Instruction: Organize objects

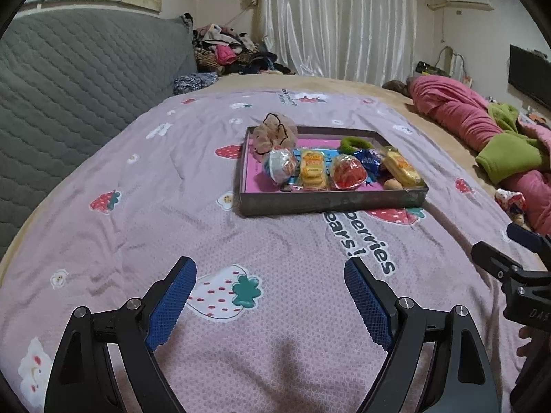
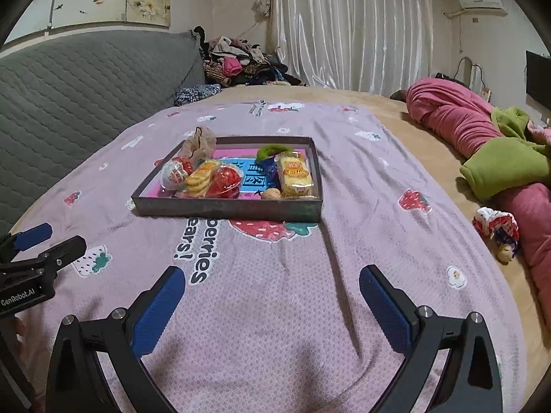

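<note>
Dim indoor light, soft shadows, fisheye-bent edges, slight blur

On the bedspread [image 2: 275,292] under my fingers, big dark print reads "berries" over "ears!", its first letters hidden by the near wall of the tray [image 2: 227,208]; from my left wrist view the same words sit just beyond the tray's near right corner. Small print near the bedspread's far edge is too tiny to read. My left gripper [image 2: 32,247], seen from the right wrist view, carries a white "GenRobot.AI" on its black body. My right gripper [image 1: 516,251], at the edge of the left wrist view, shows pale letters "DAS", cut off. The blue card on the tray floor bears large characters I cannot make out, and the yellow snack packs [image 2: 296,172] have blurred labels.
</note>
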Demonstrator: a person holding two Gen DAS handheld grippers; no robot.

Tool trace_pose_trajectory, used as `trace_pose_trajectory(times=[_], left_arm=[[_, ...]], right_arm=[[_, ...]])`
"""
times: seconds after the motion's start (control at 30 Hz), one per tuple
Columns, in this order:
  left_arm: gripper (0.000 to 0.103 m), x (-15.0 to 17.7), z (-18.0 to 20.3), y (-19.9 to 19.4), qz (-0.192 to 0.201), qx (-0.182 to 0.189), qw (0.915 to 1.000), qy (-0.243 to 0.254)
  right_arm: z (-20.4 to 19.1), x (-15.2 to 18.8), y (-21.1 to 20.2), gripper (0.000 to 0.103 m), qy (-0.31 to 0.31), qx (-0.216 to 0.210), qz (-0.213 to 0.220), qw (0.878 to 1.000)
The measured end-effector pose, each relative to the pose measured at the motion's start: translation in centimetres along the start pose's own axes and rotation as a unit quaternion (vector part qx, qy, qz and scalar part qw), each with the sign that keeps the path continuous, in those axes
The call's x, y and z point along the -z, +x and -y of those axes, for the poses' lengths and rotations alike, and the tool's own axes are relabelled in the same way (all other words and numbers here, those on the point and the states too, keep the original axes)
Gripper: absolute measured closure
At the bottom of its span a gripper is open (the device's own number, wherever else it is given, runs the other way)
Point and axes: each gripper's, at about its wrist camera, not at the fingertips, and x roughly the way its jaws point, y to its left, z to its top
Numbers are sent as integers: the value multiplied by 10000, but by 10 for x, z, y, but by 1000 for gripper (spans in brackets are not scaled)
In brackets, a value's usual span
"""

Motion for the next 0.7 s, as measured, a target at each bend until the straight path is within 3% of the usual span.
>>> trace_pose_trajectory(times=[0.7], left_arm=[[14,3,3,13,-96,25,9999,82]], right_arm=[[-5,2,5,1,-20,-36,-97,9999]])
